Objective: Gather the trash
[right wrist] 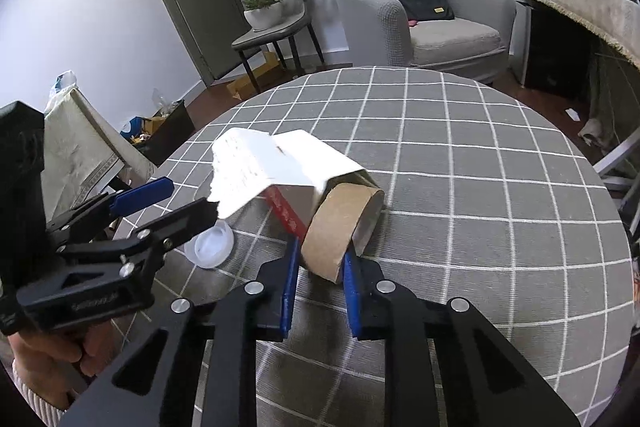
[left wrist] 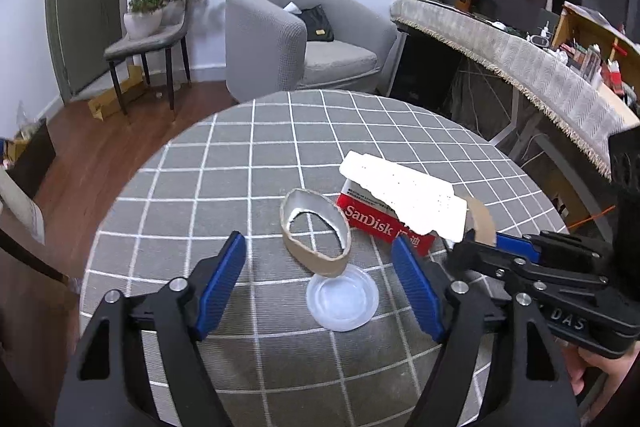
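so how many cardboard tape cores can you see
2: a squashed core by the clear plastic lid, a round core pinched in the right gripper's fingers. The torn box may hide more.

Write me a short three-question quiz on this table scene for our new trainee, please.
1. Which brand name is printed on the red box?
2. True or false: the left tool is open and holds nothing.
3. What is the right tool clamped on? A the red box; B the cardboard roll; C nothing.
Key: 1 SanDisk; 2 true; 3 B.
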Demonstrator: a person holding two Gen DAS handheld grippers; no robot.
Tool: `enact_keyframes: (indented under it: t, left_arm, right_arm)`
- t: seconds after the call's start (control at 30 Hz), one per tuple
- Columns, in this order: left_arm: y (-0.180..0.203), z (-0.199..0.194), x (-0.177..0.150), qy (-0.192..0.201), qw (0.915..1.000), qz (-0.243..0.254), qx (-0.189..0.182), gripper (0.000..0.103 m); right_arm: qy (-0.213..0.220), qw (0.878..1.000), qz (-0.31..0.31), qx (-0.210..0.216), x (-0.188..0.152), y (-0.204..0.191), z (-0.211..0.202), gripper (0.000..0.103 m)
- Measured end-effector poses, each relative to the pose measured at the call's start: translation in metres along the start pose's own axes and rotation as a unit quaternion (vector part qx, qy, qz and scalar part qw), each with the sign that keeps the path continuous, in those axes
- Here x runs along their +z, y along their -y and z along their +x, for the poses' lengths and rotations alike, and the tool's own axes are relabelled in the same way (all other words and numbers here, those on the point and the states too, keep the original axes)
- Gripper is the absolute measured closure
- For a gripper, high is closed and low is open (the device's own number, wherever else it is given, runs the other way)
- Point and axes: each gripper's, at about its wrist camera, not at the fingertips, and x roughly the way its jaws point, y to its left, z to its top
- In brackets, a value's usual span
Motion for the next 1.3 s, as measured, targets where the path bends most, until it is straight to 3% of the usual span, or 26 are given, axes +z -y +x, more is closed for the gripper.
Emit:
enact_keyframes:
  t: [0.2, 0.4, 0.7, 1.3]
  left_arm:
    - [0.0, 0.009, 0.002, -0.012, 0.9997, -0.019, 0.011, 0.041]
    - [-0.002, 0.016, 0.003, -0.026, 0.9994, -0.02, 0.013, 0.062]
    - [0.0, 0.007, 0.003, -0.005, 0.9995, -0.011, 0.028, 0.063]
    - [-0.031, -0.037, -0.009, 0.033, 0.9988, -0.021, 0.029, 0.063]
  right_arm:
    - [0.014, 1.0, 0.018, 0.0, -0.001, 0.017, -0.011, 0.082]
    - [0.016, 1.0, 0.019, 0.004, -0.002, 0.022, -0.014, 0.082]
    - [0.029, 0.999, 0.015, 0.006, 0.002, 0.019, -0.024, 0.082]
    - [0.067, 0.997, 0.026, -0.014, 0.009, -0.001, -0.04, 0.082]
